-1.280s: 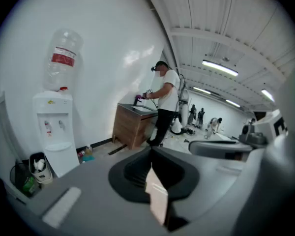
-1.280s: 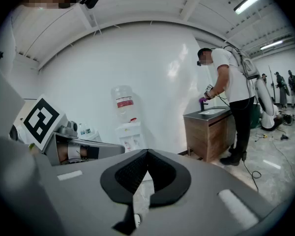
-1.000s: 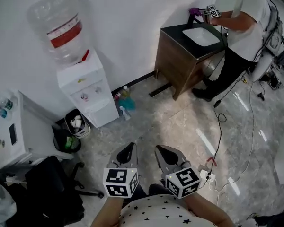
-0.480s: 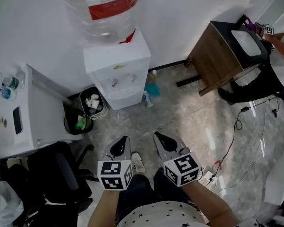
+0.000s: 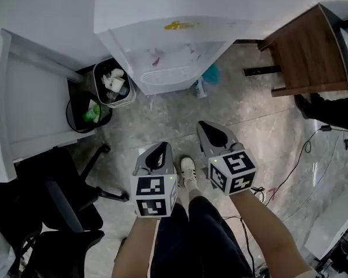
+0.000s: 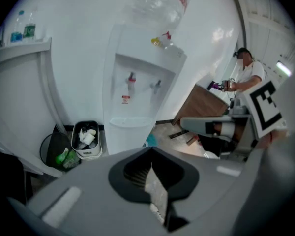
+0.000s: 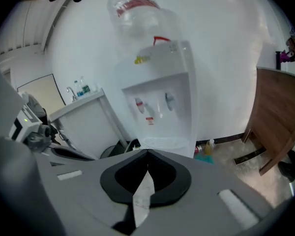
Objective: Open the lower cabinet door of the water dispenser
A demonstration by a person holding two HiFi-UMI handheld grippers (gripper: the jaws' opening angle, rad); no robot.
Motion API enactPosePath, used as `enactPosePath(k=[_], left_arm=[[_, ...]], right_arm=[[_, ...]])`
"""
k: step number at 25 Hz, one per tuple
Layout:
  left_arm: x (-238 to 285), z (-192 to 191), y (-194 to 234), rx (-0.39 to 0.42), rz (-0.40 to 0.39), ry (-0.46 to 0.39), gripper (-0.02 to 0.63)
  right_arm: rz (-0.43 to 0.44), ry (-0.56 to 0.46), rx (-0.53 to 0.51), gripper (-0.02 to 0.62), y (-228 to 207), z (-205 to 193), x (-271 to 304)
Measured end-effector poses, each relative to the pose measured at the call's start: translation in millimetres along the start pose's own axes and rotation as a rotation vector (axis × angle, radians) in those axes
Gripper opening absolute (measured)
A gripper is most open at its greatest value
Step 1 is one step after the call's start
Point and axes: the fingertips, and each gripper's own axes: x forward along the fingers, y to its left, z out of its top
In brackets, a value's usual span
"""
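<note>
The white water dispenser [image 5: 173, 30] stands against the wall with a clear bottle [image 6: 160, 4] on top. Seen from above, its drip tray [image 5: 171, 74] hides the lower cabinet door. The left gripper view shows the lower front [image 6: 129, 134] below the two taps. My left gripper [image 5: 162, 147] and right gripper [image 5: 209, 126] hang side by side over the floor, short of the dispenser and pointing at it. Both are shut with nothing between the jaws. The left gripper's jaws [image 6: 150, 149] meet at the tip, and so do the right gripper's [image 7: 147, 152].
A white bin [image 5: 113, 83] with rubbish and a black bin [image 5: 86, 113] stand left of the dispenser, beside a white counter [image 5: 29, 106]. An office chair [image 5: 61, 204] sits near left. Cleaning bottles [image 5: 206, 77] and a wooden cabinet [image 5: 307, 51] are to the right. A person [image 6: 247, 75] stands there.
I have come much closer to the dispenser, which now fills the top of the head view. Both grippers moved forward and down together. They stayed shut.
</note>
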Motion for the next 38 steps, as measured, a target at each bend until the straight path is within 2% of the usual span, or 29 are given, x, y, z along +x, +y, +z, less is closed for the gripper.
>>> enactPosePath(k=[4,6,8,9,13,16,18,23,30,34,38], left_arm=[[74.5,-37.2,27.9,0.003,0.014,0.046,0.006],[107.9,-52.6,37.0,0.006,0.018,0.056,0.006],[134.0,-63.5,41.1,-0.002,0.010,0.059,0.006],[144.6,-66.8,42.0,-0.007,0.004,0.056,0.006],[178.0,-77.4,47.3,-0.026,-0.011,0.037,0.006],[190.8,-88.2,52.0,-0.057,-0.011,0.059,0.006],[195.2,-92.9,55.1,-0.072,-0.013,0.074,0.006],[204.0,-94.3,58.1,-0.087,-0.013,0.079,0.006],[206.0,-88.9,58.7,-0.095,0.015,0.064,0.006],[198.7,-97.5,61.6,-0.122,0.042,0.065,0.006],[187.6,-103.3,64.4,-0.099,0.056,0.050,0.006]], right_arm=[[-0.043,0.073,-0.015,-0.004,-63.1,-52.1,91.8],[-0.041,0.117,-0.049,0.058,-93.3,-75.7,132.3],[-0.050,0.149,-0.075,0.073,-123.7,-93.5,166.2],[-0.059,0.156,-0.078,0.106,-139.1,-98.8,181.2],[-0.080,0.154,-0.122,0.258,-187.4,-96.4,230.3],[-0.057,0.153,-0.226,0.285,-198.4,-86.3,254.1],[-0.046,0.147,-0.256,0.304,-200.8,-79.0,265.2],[0.011,0.131,-0.283,0.287,-194.6,-73.4,275.2],[-0.012,0.135,-0.240,0.284,-191.3,-76.2,270.7],[-0.035,0.151,-0.222,0.264,-182.6,-95.9,250.9],[-0.040,0.147,-0.175,0.228,-164.3,-124.5,221.3]])
